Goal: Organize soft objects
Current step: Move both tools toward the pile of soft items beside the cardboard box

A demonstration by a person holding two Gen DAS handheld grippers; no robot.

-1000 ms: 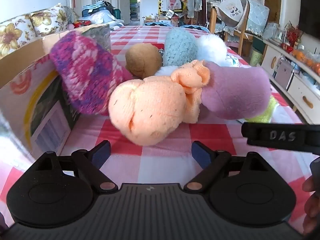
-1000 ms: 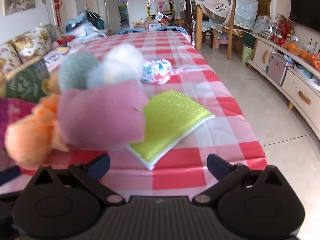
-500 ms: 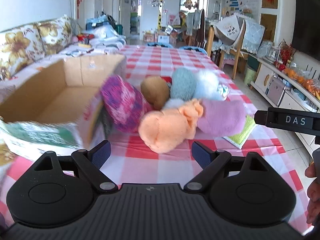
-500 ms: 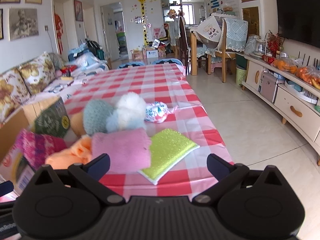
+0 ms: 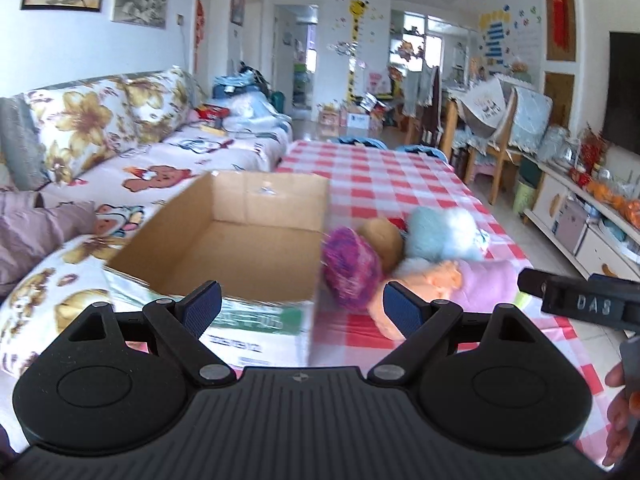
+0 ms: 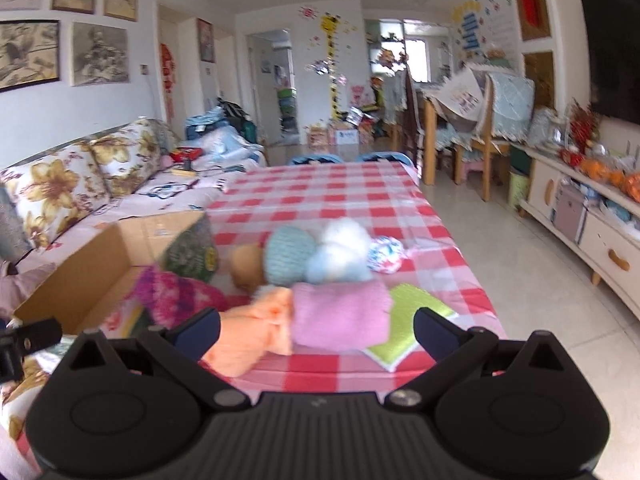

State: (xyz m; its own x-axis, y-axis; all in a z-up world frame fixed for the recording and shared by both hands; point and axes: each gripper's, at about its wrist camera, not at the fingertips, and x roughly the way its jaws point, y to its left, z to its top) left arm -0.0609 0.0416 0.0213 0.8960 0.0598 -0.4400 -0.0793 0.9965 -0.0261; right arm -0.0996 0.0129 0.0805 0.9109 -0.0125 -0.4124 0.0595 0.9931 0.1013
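We held both the left gripper and right gripper spread wide and empty above the soft toys beside the cardboard box.

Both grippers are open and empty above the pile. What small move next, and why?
Probably lower the left gripper onto the purple knit ball. It lies nearest the cardboard box, against its side, and the box looks empty, so it makes the shortest first transfer. The right gripper is open over the orange cloth.
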